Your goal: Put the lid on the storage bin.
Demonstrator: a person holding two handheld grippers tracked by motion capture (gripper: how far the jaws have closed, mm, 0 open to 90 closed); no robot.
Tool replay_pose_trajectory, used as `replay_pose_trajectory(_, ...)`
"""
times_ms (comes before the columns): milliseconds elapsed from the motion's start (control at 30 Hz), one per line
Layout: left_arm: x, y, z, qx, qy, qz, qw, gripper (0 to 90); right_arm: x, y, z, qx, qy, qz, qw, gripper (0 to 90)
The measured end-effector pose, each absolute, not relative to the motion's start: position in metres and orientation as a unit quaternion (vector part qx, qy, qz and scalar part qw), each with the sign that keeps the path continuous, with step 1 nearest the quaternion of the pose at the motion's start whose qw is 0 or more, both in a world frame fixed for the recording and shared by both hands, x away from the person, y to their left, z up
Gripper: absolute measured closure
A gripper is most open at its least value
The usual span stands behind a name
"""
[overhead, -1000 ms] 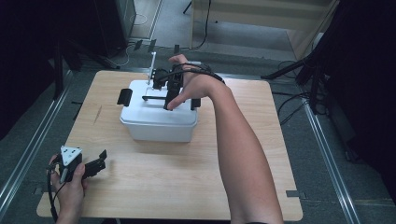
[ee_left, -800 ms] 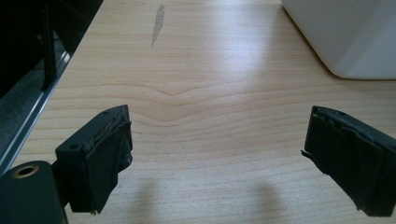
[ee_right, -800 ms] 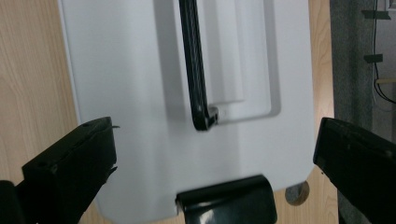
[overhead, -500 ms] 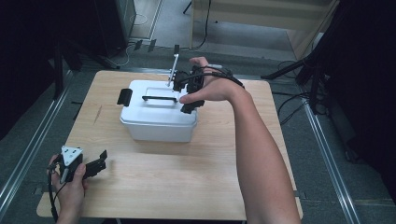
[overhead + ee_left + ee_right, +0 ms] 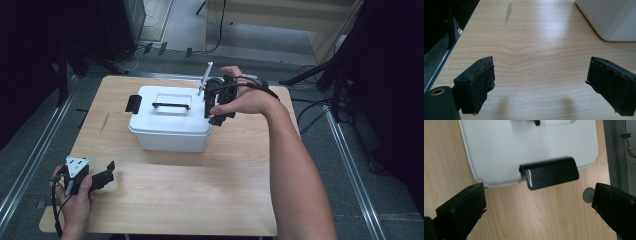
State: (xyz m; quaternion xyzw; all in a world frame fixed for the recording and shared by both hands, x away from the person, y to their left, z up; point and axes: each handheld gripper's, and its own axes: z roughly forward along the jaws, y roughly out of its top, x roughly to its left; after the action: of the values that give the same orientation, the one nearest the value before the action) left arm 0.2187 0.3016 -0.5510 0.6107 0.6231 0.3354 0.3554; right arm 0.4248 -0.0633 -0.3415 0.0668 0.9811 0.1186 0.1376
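A white lidded box (image 5: 170,119) stands on the wooden counter (image 5: 200,190), toward the counter's far half and left of its middle. A black carry handle (image 5: 171,105) lies along the top of the lid, and a black latch (image 5: 132,103) sticks out from the box's left end. A second black latch (image 5: 550,173) hangs at the box's right end, flipped outward past the lid's rim, as the right gripper view shows from above.

The right claw (image 5: 217,102) hovers just off the box's right end, held by the person's right hand (image 5: 245,100), its jaws released and spread wide to either side of that latch without touching it. In the right gripper view bare wood lies between the box's edge and the jaws, and a small round metal disc (image 5: 587,194) sits on the counter just right of the latch, close to the counter's far edge.

The left claw (image 5: 100,176) rests well apart from the box, near the counter's front left corner, in the person's left hand (image 5: 75,200). Its jaws are also released and wide apart, with nothing between them but wood; the left gripper view shows the box's lower corner (image 5: 611,17) far ahead to the right.

In front of the box the counter is open wood across its whole width. Behind the box a narrow strip remains before the far edge.
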Motion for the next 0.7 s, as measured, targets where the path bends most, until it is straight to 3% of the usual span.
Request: replay_pose_trajectory(700,0.219,0.301,-0.551,0.610,0.622,0.338,0.356,8.3,0.408,-0.120,-0.356,0.090,0.977,0.128,0.142,0.0)
